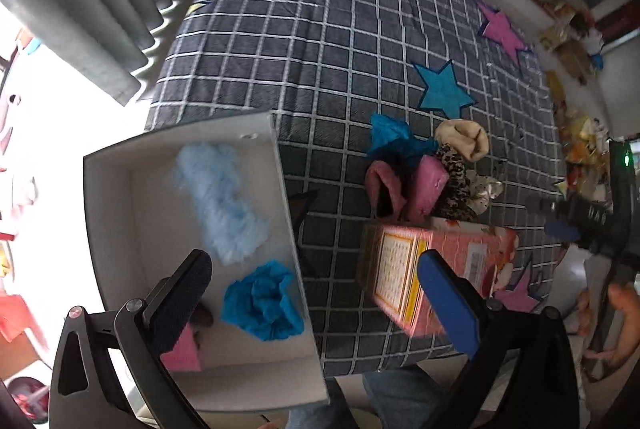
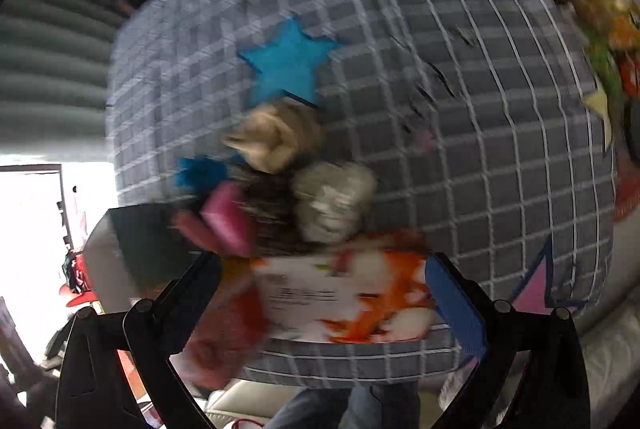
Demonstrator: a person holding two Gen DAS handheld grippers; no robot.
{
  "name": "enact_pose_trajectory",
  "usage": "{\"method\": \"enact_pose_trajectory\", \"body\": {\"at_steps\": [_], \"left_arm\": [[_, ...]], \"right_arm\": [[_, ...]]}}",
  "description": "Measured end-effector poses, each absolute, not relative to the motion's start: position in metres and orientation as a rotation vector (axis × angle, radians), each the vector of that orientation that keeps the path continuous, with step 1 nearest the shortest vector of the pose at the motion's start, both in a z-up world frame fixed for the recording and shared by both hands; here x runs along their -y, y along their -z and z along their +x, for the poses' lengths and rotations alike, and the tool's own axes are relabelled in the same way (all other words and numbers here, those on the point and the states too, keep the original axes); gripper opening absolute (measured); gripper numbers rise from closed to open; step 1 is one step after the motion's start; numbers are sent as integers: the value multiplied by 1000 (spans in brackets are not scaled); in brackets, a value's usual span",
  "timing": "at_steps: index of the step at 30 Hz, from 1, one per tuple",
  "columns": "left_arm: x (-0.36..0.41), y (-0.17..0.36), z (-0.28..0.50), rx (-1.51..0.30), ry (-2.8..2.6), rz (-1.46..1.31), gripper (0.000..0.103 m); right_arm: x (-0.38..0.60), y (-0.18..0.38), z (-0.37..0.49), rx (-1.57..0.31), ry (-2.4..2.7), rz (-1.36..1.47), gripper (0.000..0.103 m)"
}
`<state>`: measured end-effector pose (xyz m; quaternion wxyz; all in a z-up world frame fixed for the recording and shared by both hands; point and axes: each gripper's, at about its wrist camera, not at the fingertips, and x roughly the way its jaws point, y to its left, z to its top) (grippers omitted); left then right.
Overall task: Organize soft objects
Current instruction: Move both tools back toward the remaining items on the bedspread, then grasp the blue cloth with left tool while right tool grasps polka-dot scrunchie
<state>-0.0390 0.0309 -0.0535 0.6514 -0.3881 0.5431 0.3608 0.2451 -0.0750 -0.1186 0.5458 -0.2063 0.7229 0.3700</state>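
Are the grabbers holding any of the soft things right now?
No. The left gripper is open above the white box, and the right gripper is open above the pink printed carton. Neither grips anything.

Open checked bedspread (image 1: 320, 41) beyond, pink carton (image 1: 436, 269) fronting the soft pile (image 1: 424, 169), white box (image 1: 192, 253) left
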Motion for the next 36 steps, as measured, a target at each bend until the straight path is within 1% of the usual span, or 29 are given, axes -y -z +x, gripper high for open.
{"method": "enact_pose_trajectory", "body": {"at_steps": [4, 8, 13, 18, 21, 25, 27, 29, 32, 36], "left_arm": [[-50, 73, -8, -1309, -802, -871, 103], [-77, 107, 29, -1423, -773, -881, 103], [-100, 147, 67, -1550, -755, -839, 103], [-103, 187, 98, -1674, -726, -793, 103], [-102, 209, 106, -1733, -718, -790, 103], [-99, 226, 116, -1754, -724, -752, 103], [-97, 229, 120, -1776, -767, -649, 103], [-99, 232, 124, -1797, -808, -563, 103], [-117, 226, 116, -1756, -893, -598, 103], [-143, 201, 101, -1626, -985, -685, 103]], "right_arm": [[83, 147, 253, -1768, -849, -509, 102], [81, 175, 261, -1817, -827, -502, 102], [73, 198, 265, -1834, -812, -516, 102], [64, 213, 270, -1847, -818, -483, 102], [50, 219, 260, -1822, -863, -548, 102], [35, 227, 241, -1726, -895, -732, 102], [33, 232, 235, -1666, -894, -834, 102], [36, 229, 239, -1602, -899, -871, 102], [50, 225, 260, -1518, -857, -911, 102], [69, 222, 318, -1518, -747, -844, 102]]}}
